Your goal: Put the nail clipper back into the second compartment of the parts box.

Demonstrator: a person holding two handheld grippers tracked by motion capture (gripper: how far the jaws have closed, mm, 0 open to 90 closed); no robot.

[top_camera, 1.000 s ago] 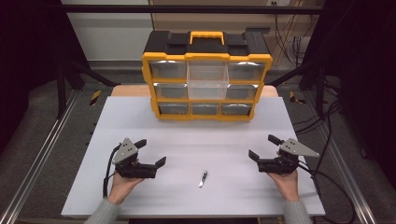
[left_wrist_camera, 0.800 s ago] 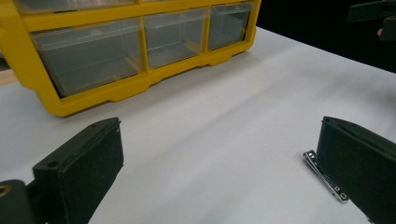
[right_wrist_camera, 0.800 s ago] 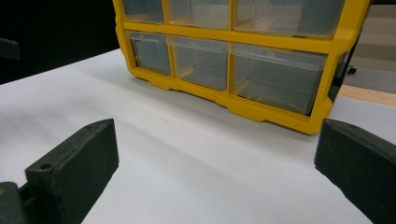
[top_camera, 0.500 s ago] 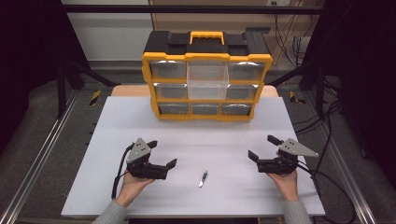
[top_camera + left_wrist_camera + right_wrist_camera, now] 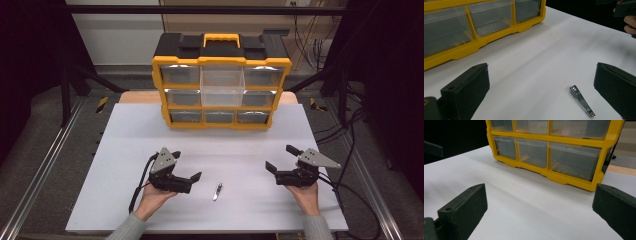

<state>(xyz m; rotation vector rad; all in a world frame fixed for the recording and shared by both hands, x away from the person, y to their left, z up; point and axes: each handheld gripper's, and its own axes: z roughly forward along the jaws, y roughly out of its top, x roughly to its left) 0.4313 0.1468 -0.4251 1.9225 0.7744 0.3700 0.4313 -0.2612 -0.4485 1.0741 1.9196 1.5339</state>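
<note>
My left gripper has its jaws spread wide, just left of the nail clipper, which lies flat on the white table, well in front of the yellow drawer cabinet. I judge the pickup not yet made; closing on it remains. My right gripper, well right of the clipper, also gapes wide, holding nothing.

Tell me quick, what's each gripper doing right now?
Left gripper: open, empty, near the small silver metal nail clipper.
Right gripper: open, empty.
</note>
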